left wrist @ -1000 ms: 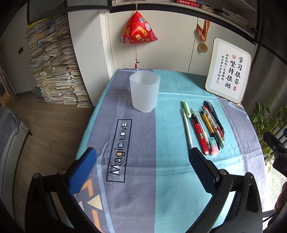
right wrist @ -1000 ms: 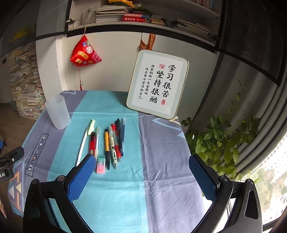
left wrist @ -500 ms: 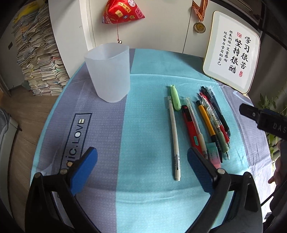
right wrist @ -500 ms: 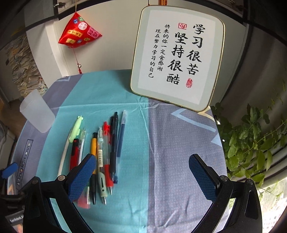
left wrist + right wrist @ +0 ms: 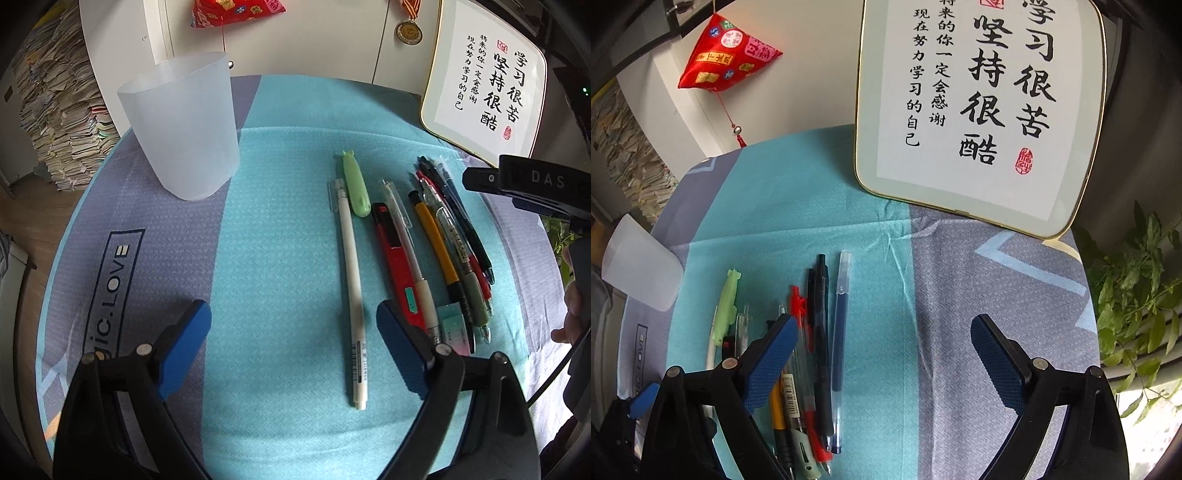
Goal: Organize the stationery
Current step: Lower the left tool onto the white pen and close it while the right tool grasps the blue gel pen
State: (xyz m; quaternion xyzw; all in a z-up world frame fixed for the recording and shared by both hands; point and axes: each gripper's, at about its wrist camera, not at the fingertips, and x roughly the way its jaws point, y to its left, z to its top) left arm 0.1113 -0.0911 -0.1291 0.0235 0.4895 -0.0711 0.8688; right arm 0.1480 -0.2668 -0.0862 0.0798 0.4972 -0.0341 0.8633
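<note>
A frosted plastic cup (image 5: 181, 129) stands upright at the table's back left. A row of pens lies to its right: a white pen (image 5: 352, 280), a green pen (image 5: 356, 181), a red utility knife (image 5: 395, 254), an orange pen (image 5: 437, 243) and a pastel eraser (image 5: 456, 326). My left gripper (image 5: 293, 325) hovers low over the cloth with its jaws closing. The white pen lies between them, untouched. My right gripper (image 5: 884, 328) is closing too. A black pen (image 5: 822, 332) and a blue pen (image 5: 840, 332) lie between its fingers, neither touched.
A framed calligraphy plaque (image 5: 979, 110) leans at the back right of the table. A red pouch (image 5: 727, 59) hangs on the wall behind. A leafy plant (image 5: 1137, 295) stands past the right edge. Stacks of books (image 5: 55, 110) fill the floor at left.
Both grippers came down and forward, closer to the row of pens. Their jaws have narrowed a little. Cup and pens have not moved.
</note>
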